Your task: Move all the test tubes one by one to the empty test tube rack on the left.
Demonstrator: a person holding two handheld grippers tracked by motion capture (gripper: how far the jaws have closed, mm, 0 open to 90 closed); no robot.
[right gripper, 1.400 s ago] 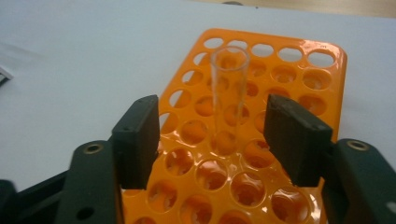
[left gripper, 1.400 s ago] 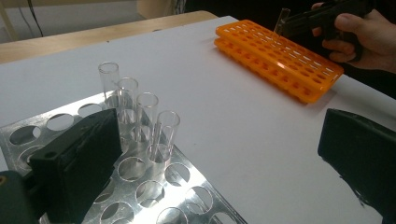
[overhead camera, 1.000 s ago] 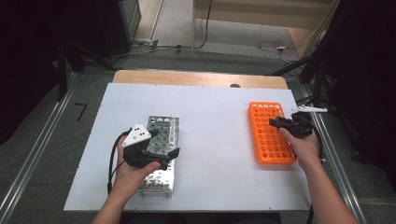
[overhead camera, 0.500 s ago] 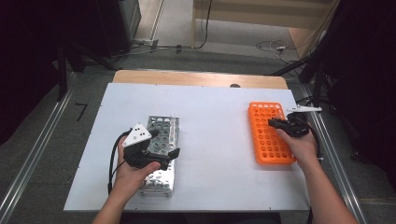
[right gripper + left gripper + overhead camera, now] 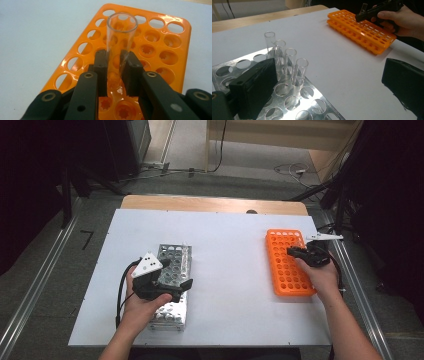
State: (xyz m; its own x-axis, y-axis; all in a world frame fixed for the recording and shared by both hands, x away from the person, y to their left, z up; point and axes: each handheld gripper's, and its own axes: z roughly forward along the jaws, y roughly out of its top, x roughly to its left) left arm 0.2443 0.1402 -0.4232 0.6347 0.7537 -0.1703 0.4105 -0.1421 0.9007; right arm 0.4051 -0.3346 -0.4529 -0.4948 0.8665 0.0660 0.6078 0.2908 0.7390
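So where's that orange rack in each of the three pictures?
High view: the orange test tube rack lies at the table's right side, under the right tool.
Left gripper view: it sits at the upper right, beyond the metal rack.
Right gripper view: it fills the middle, behind the clear glass tube the tool grips.
Shared landmark: the white table top.

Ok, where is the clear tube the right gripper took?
Right gripper view: the clear tube stands upright between the right gripper fingers, its base over a hole of the orange rack.
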